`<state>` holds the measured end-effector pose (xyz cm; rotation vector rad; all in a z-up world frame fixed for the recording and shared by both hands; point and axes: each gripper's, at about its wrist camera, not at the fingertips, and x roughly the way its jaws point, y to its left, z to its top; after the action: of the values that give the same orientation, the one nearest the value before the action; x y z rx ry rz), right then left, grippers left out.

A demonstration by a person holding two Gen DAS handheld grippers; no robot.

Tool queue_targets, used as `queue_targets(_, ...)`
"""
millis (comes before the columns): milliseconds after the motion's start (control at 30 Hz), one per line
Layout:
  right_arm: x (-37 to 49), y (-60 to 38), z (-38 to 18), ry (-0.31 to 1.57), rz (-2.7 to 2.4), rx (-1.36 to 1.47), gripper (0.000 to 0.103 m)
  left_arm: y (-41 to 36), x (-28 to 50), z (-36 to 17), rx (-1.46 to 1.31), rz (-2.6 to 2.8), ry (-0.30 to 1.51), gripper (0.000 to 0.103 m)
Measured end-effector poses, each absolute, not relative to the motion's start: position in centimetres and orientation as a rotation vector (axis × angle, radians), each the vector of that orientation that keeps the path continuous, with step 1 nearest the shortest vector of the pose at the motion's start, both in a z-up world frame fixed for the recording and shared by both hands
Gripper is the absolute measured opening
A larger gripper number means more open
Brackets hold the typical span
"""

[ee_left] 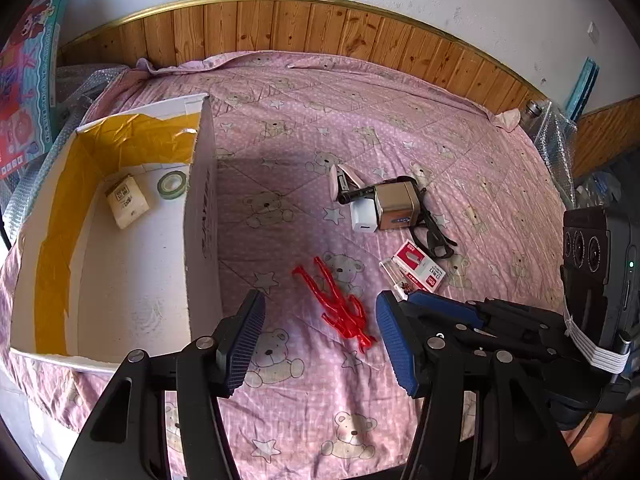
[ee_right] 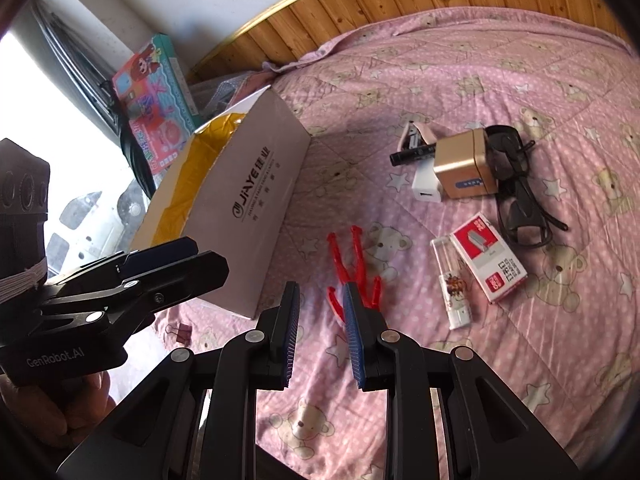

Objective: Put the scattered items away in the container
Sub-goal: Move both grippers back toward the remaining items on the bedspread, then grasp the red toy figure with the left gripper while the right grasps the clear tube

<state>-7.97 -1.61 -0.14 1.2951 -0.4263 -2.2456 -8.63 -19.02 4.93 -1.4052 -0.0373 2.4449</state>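
Left gripper [ee_left: 320, 340] released, jaws wide, hovering over pink quilt [ee_left: 400, 120] just above red plastic figure [ee_left: 340, 304]. Right gripper [ee_right: 320, 328] part open, grasping nothing, figure's arm just past its right finger. Cardboard box [ee_left: 202, 200] at 9 o'clock of the figure, holding tape roll [ee_left: 173, 185] and small packet [ee_left: 127, 200]. At 1 o'clock: staple box [ee_left: 420, 266], gold sharpener [ee_left: 394, 204], white charger [ee_left: 363, 218], black glasses [ee_left: 434, 236].

Both tools up front, pointing fwd and a bit down. Left tool [ee_left: 320, 336] jaws spread wide, nothing btwn them. Right tool [ee_right: 320, 334] jaws apart but narrower, also holding nothing. Hand [ee_right: 48, 408] grips left tool's handle.
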Motion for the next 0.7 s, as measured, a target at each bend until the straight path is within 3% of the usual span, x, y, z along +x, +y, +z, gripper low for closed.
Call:
queue_targets(433, -8.5, 2.4, -3.6, -0.468, -2.314, 1.398, 0.026, -15.5, -10.1, -1.3, -1.552, 2.309, -0.062, 0.059)
queue_targets(700, -10.0, 2.7, -5.5, -0.388, -2.348, 1.453, 0.027, -14.9, -12.1, -4.8, -1.625, 2.290, -0.086, 0.059)
